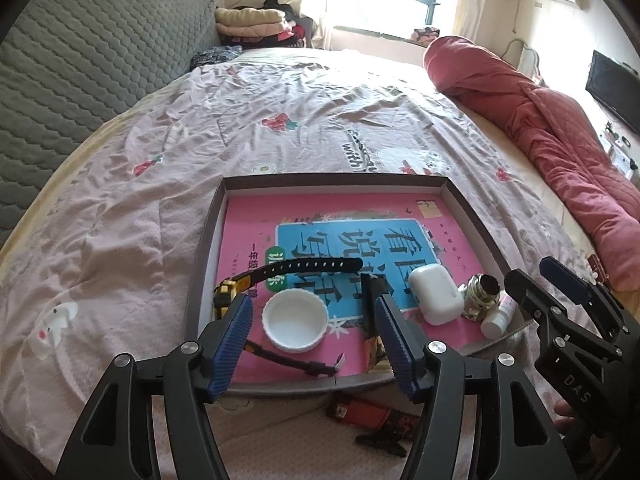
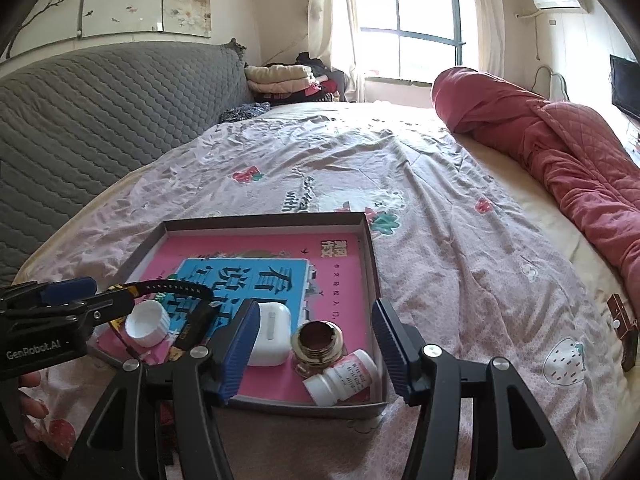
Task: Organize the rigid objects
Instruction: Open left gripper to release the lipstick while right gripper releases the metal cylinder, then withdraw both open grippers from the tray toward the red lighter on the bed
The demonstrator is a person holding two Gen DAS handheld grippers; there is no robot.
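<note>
We hold both grippers over the near edge of the tray [image 1: 208, 216] on the bed, w/ nothing in either. Left gripper [image 1: 314, 340] has jaws spread, empty, hanging above the white cap [image 1: 294, 320]; right gripper [image 2: 314, 354] jaws also spread and empty, above the pill bottle [image 2: 340, 376] and brass jar [image 2: 318, 342]. Earbud case [image 2: 272, 332] and watch [image 1: 308, 268] already lie in the tray. We judge we're between placings: next pick is prob. the red item [image 1: 360, 408] lying outside, just before the tray's front wall, so left needs to drop back and low.
</note>
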